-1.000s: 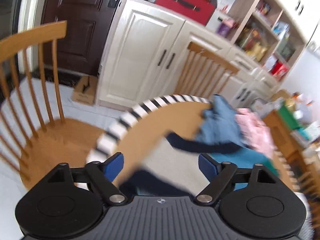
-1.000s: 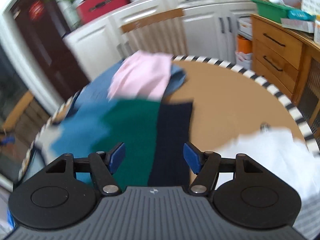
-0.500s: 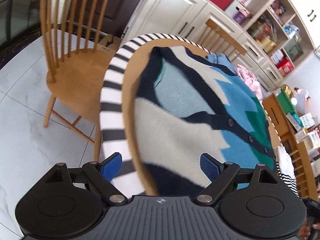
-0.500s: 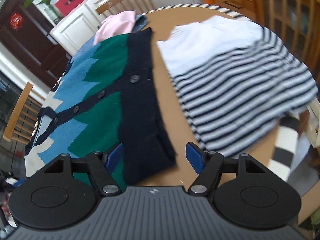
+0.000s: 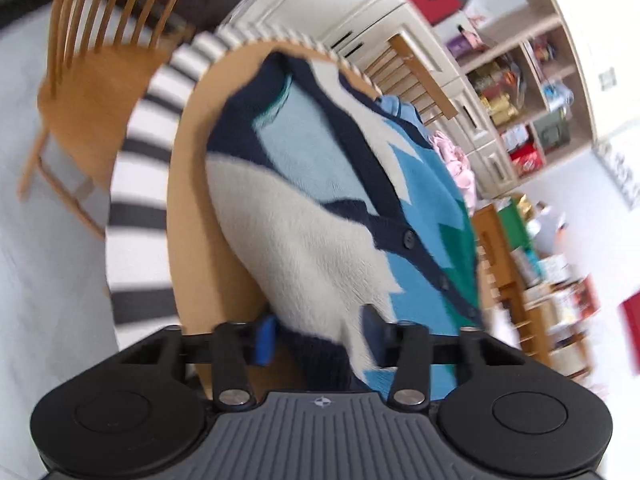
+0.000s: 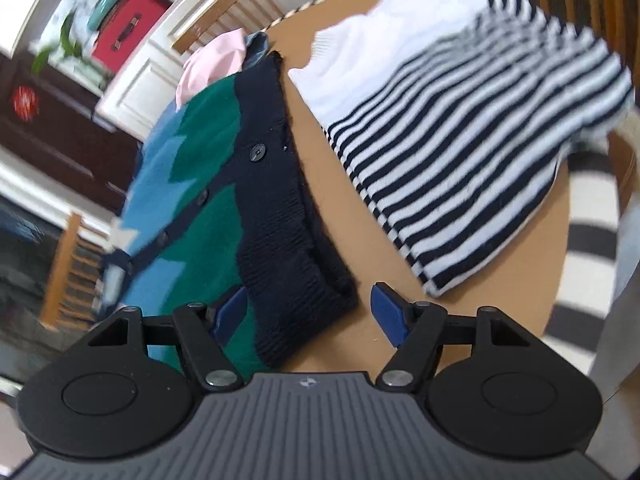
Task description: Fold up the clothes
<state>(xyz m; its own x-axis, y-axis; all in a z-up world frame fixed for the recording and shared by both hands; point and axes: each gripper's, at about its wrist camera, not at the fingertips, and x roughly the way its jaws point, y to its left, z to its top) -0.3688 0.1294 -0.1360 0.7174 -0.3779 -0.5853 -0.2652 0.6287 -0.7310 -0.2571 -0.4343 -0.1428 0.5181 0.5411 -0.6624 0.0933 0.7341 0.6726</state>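
A patchwork cardigan (image 5: pixel 320 240) lies spread flat on a round wooden table (image 5: pixel 188 184) whose rim is banded in black and white. The cardigan is cream and pale blue at one end, bright blue and green further along, with a navy button band and navy ribbed hem.

The left gripper (image 5: pixel 318 332) sits low at the near edge of the cardigan's cream end. Its jaws are closing, and the navy and cream edge of the cardigan lies between them; the blue pad on the left is just beside the cloth, but blur hides whether both pads already press it.

In the right wrist view, the right gripper (image 6: pixel 308 312) is at the other end of the cardigan (image 6: pixel 224 208), over the navy hem. Its jaws stand wide apart, and the corner of the hem lies between them, untouched by the right pad, which is over bare table (image 6: pixel 360 208).

To the right of the cardigan, apart from it, lies a striped sweater (image 6: pixel 460 136), white at the far end and navy-striped toward the near end, folded flat. At the far side of the table a pink garment (image 6: pixel 212 64) rests against the cardigan's far edge, with a bit of denim-blue cloth beside it.

Wooden chairs (image 5: pixel 100 64) stand round the table, and white cabinets (image 5: pixel 320 12) line the far wall.
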